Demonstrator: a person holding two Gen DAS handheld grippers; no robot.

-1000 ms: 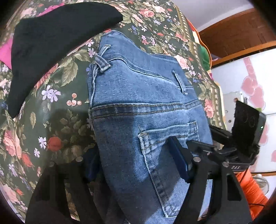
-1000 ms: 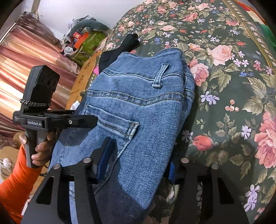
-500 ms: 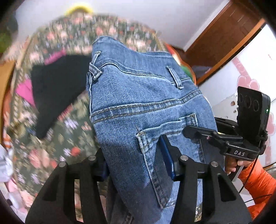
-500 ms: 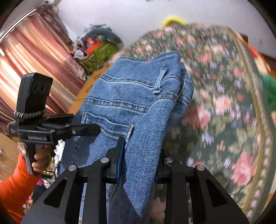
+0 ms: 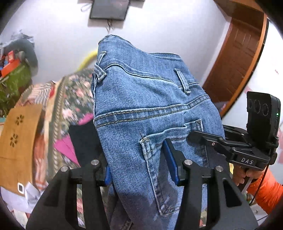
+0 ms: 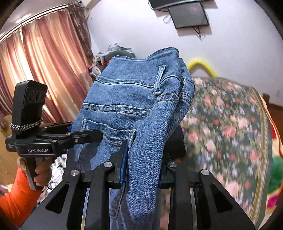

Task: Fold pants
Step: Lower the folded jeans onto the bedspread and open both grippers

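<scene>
Nearest the lens, the left gripper [image 5: 139, 169] is clamped on a thick bunch of the blue jeans [image 5: 146, 109], its blue-padded fingers [image 5: 170, 161] pressing in just below the back pocket [image 5: 169, 139]; the right gripper [image 6: 141, 168] is likewise closed on a folded ridge of the same denim, one pad against the pocket seam. The jeans are up in the air between the two tools, seat side toward the cameras, waistband uppermost and free, well clear of the floral bedspread [image 6: 230, 123] beyond. The risk, as I judge it, lies in the weight: denim this heavy, doubled over itself, could creep through the pads if either grip loosens, and the loose waistband end may flop the wrong way as it comes down, spoiling the crease. Lowering unevenly would likely skew the fold. The cloth is mid-blue, faded along the seat, with tan double stitching, flat belt loops [image 5: 182, 81] and a stiff yoke seam; it holds rounded, bulky folds rather than sharp ones. Past it, a black garment [image 5: 83, 141] and a pink cloth [image 5: 65, 146] lie on the bed, which is soft and blurred. Farther back hang pleated pink curtains [image 6: 49, 70], a wall-mounted screen [image 6: 189, 16] and a wooden door [image 5: 237, 53].
</scene>
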